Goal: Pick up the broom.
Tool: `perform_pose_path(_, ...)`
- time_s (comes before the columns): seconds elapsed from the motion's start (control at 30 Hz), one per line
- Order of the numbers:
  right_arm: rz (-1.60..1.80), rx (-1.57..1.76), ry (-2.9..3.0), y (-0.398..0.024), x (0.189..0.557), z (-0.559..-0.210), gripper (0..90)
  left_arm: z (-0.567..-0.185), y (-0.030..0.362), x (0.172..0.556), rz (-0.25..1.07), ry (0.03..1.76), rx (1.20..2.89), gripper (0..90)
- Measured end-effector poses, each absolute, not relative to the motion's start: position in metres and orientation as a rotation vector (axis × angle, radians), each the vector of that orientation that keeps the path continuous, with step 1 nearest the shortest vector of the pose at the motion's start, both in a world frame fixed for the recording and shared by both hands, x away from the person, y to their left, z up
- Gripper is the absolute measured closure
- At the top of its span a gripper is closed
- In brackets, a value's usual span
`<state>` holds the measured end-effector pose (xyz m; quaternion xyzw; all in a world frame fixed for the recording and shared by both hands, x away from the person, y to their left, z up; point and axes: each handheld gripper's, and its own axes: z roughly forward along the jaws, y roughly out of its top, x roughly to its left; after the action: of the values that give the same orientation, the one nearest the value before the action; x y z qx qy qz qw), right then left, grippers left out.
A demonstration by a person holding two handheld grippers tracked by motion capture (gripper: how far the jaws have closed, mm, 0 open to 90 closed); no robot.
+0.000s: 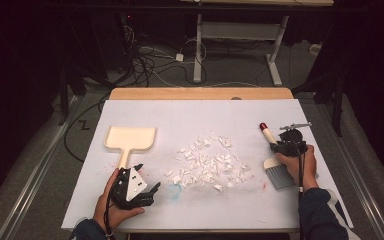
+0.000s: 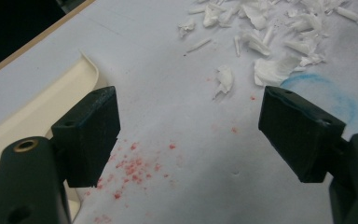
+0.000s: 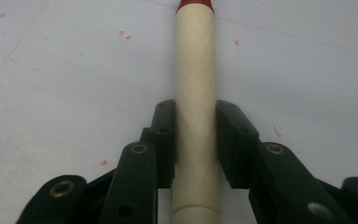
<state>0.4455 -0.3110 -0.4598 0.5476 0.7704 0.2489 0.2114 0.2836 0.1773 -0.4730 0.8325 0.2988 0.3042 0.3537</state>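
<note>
Right gripper (image 3: 195, 140) is clamped on the brush handle (image 3: 195, 84), which lies on the desk (image 1: 205, 112). Left gripper (image 2: 189, 126) is held wide open and empty beside the dustpan (image 1: 130, 138).

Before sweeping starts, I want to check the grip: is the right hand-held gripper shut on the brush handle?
Shut: the right hand-held gripper has both pads pressed against the brush handle.

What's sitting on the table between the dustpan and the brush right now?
In the high view, a pile of white paper scraps lies between the dustpan and the brush; a faint blue ring mark lies near its edge.
</note>
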Motion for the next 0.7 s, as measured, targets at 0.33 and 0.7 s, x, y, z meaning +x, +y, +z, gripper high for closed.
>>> perform_pose_path(0.33, 0.788, 1.415, 2.091, -0.313, 0.431, -0.448, 71.7, -0.473, 0.177, 0.283, 0.79, 0.783, 2.146, 19.6)
perform_pose_path(0.7, 1.012, 1.251, 2.013, -0.318, 0.387, -0.412, 72.0, -0.467, 0.174, 0.285, 0.75, 0.795, 2.119, 19.6)
